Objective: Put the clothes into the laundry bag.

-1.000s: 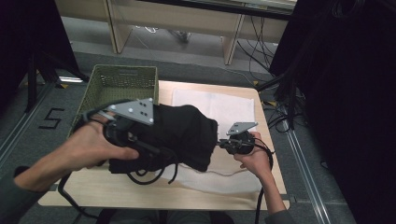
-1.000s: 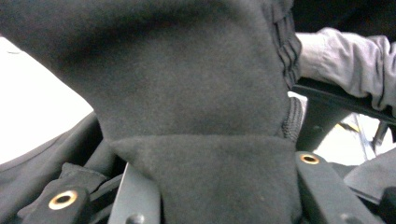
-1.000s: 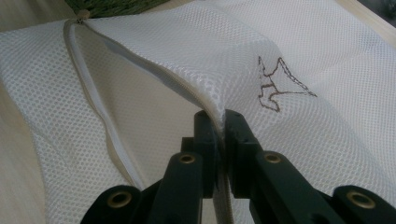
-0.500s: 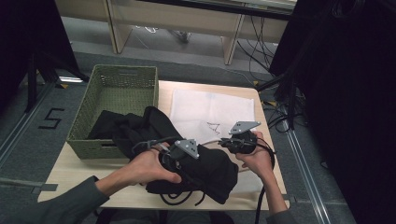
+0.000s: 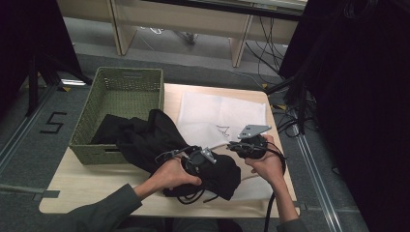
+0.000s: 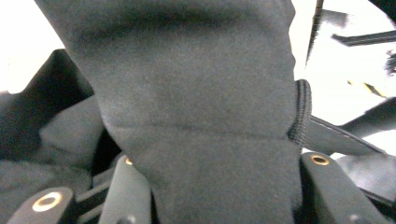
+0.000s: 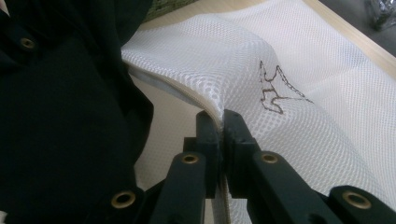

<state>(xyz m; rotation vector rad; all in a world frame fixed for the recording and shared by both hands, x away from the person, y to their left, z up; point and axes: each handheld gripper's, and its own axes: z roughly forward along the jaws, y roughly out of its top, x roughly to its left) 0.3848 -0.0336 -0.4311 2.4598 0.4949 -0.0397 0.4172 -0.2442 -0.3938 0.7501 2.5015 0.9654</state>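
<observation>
Black garment point(image 5: 169, 145): soft, limp, bulky; left gripper point(image 5: 196, 159) jaws just opening around a fold. Right gripper point(image 7: 223, 122) pinches mesh bag point(image 7: 299, 70) rim at 3 o'clock of garment; regrip bunched cloth.

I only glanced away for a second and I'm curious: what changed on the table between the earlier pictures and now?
The left hand-held gripper came down from above the green basket toward the table's near edge, bringing the black garment with it. Its jaws have just been opening, with the cloth between them. The right hand-held gripper stayed put, clamped on the edge of the white mesh bag.
</observation>
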